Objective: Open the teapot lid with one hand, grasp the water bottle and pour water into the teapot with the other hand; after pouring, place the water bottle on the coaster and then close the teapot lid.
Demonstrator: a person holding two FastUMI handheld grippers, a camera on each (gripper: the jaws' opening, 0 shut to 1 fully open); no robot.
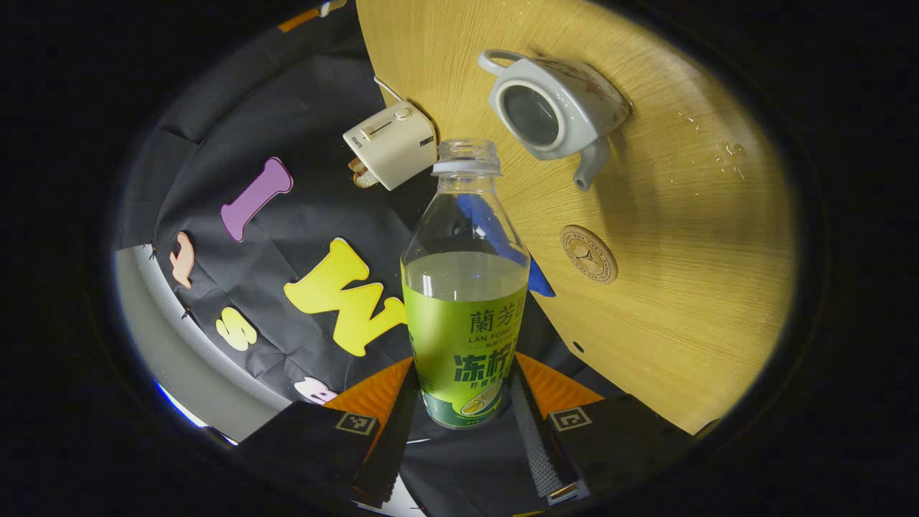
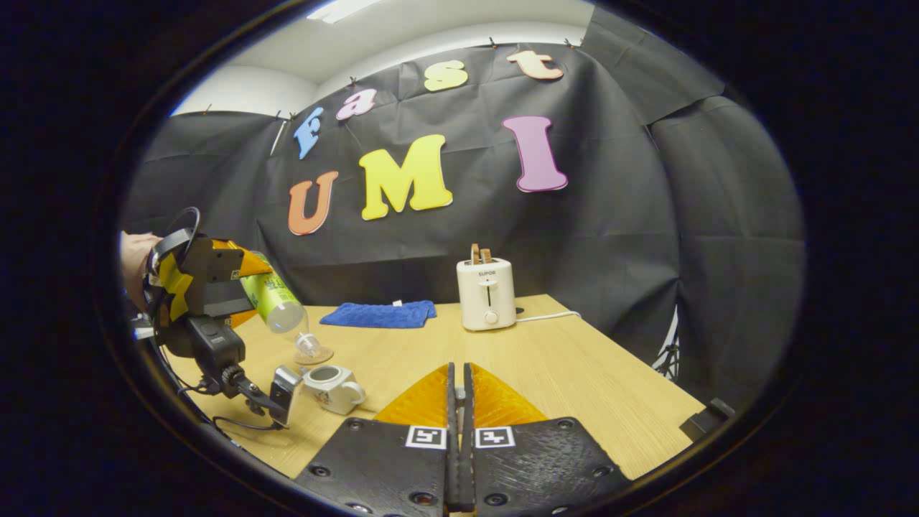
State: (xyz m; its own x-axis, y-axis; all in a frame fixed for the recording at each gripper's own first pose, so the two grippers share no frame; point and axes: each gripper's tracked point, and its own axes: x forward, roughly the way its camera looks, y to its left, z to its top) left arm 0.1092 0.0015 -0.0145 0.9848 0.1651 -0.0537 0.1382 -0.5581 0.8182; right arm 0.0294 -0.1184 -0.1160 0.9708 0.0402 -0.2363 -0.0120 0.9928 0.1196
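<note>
Left gripper view: my left gripper (image 1: 467, 402) has both fingers pressed on the clear plastic water bottle with the green label (image 1: 465, 301), clamped low on the label so the uncapped neck points forward. It is about half full. Past its mouth lies the round pale wooden worktop (image 1: 682, 287), and on it the pale grey ceramic teapot (image 1: 556, 108), lid off and its opening bare, so I judge the bottle is held this way either to tip water in or just after doing so. A few drops glisten on the worktop beyond the teapot. The round cork coaster (image 1: 589, 253) waits free near the teapot's spout, where the bottle is to stand. A cream toaster (image 1: 391, 143) sits at the worktop's edge.

Right gripper view: my right gripper (image 2: 460, 402) has its fingers closed flat together with nothing between them; I cannot find the lid here. Far left, my left gripper tilts the bottle, neck down, above the teapot (image 2: 332, 388). A blue folded cloth (image 2: 379, 314) lies beside the toaster
</note>
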